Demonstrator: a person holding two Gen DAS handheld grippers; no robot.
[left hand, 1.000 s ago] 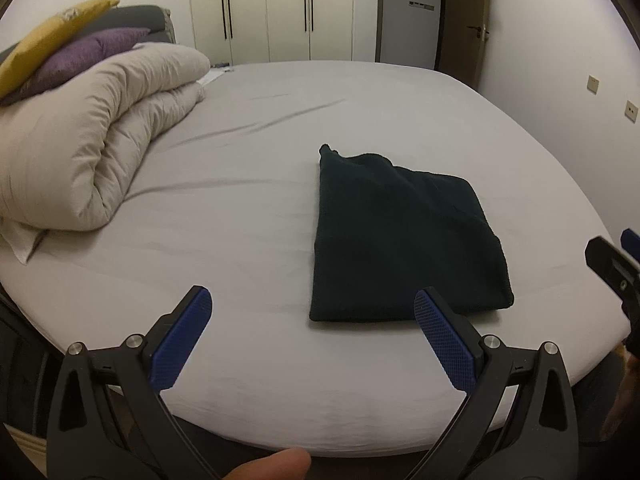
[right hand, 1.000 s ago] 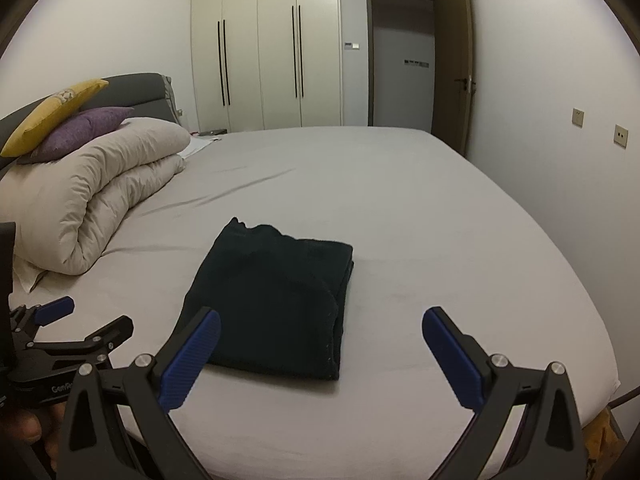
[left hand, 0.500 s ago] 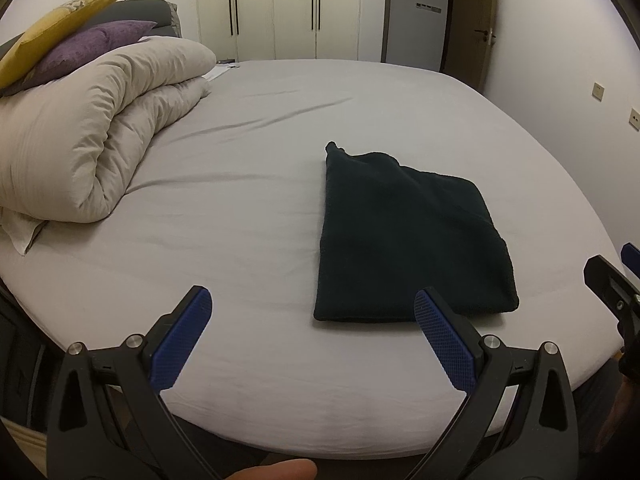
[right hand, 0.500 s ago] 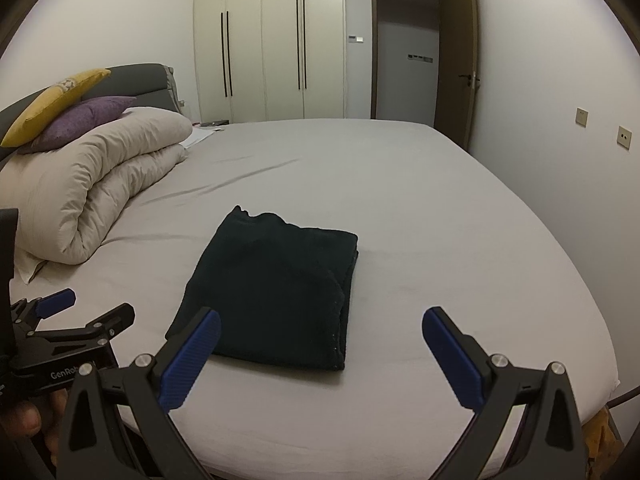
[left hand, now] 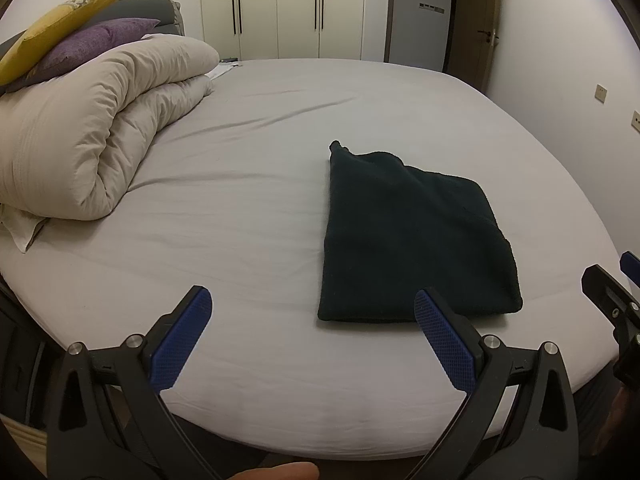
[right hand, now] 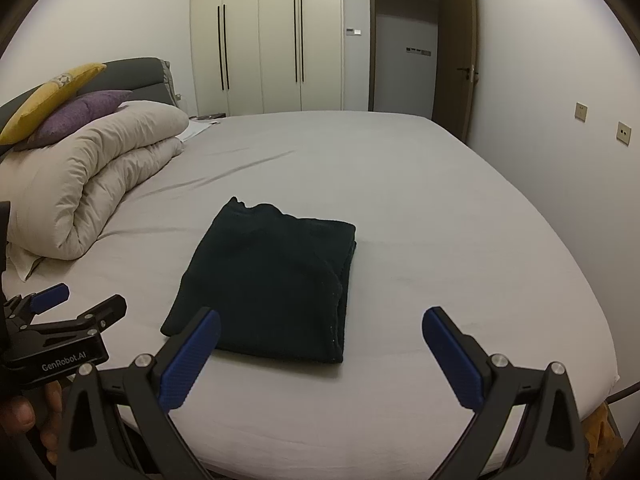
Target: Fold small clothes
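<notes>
Grey bed sheet [left hand: 248, 208] carries a folded dark garment [left hand: 408, 236], wardrobe [right hand: 264, 40] behind.

- Dark garment [left hand: 412, 236], folded into a neat rectangle, lying flat.
- It sits on the grey bed [left hand: 248, 208] near the front edge, one far corner bunched up.

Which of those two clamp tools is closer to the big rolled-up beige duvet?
The left tool, I'd say. It sits nearer the rolled beige duvet, on the dark green folded garment's left side. The right tool is held further right, beyond the garment's other edge.
</notes>
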